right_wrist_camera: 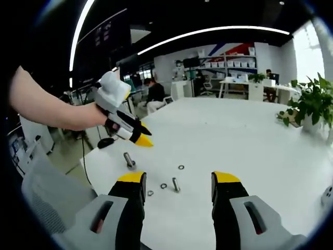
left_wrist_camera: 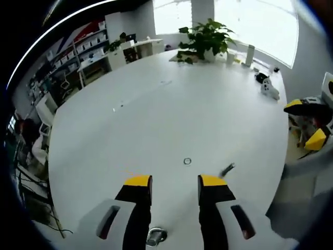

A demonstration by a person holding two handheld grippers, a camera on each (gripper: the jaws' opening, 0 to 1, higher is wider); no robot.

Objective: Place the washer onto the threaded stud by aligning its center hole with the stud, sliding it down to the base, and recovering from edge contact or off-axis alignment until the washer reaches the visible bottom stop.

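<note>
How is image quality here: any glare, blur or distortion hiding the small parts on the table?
Left gripper view: windows blown out, table glary, washer faint, bolt blurred. Right gripper view: evener light, ceiling strip bent by fisheye; stud, washers small but legible; left gripper sharp.

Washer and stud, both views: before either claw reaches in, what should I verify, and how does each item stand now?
1. Right claw open and empty: ok.
2. Left claw open and empty: ok; in the right gripper view it hovers above the table, its tips almost together there.
3. Washers within reach: ok; three washers lie flat on the table.
4. Stud standing upright: cannot tell; two bolts rest beside the washers, looking tilted.
5. Washer on a stud: not ok, none is threaded.
6. Washer ahead of left claw: ok, untouched.
</note>
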